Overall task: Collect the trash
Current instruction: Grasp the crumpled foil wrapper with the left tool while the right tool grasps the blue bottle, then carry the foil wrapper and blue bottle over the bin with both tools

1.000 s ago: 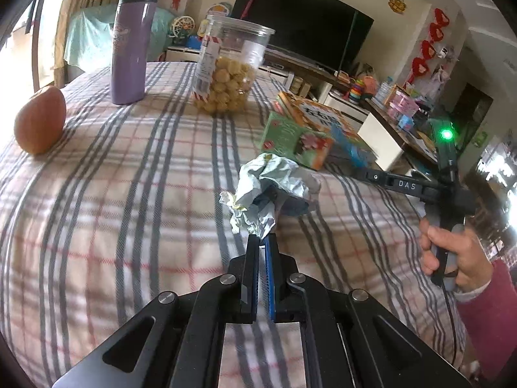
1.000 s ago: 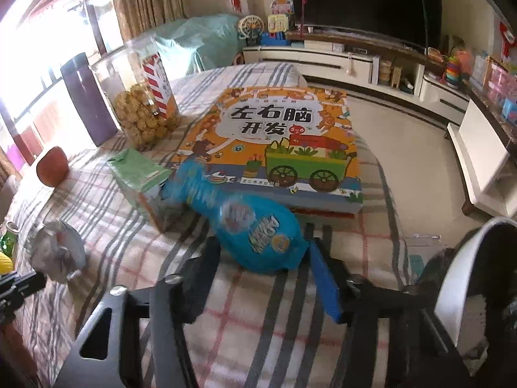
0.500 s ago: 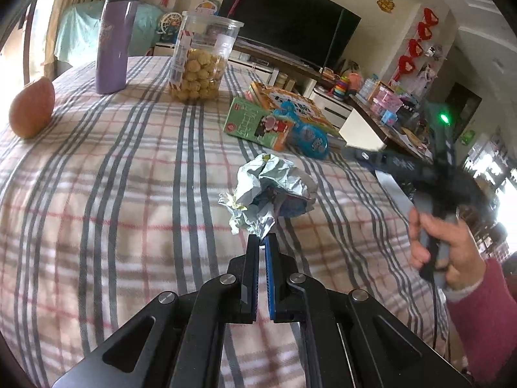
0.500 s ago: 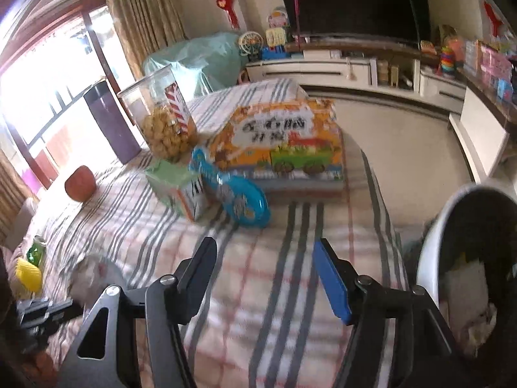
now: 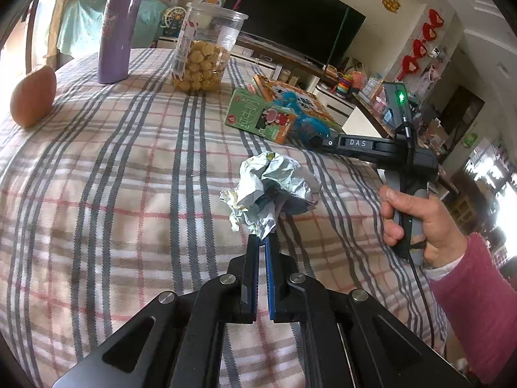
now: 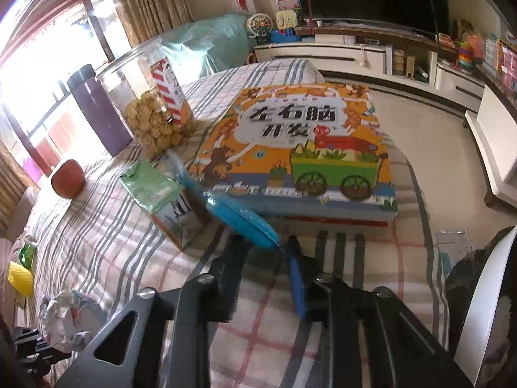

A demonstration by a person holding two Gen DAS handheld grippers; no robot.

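My left gripper is shut on a crumpled ball of pale paper, held just over the checked tablecloth. The same paper ball shows at the lower left of the right wrist view. A blue snack wrapper lies against the green carton and the picture book. My right gripper has its jaws closing, with the wrapper's near end pinched between them. In the left wrist view a hand holds the right gripper at the blue wrapper.
At the far side stand a clear jar of puffed snacks, a purple flask and a round orange fruit. A white bin stands off the table's right edge, with floor and a TV cabinet beyond.
The right gripper drew back from the blue wrapper with its jaws wide, then came forward again and narrowed onto the wrapper's end. The left gripper keeps its hold on the paper ball.
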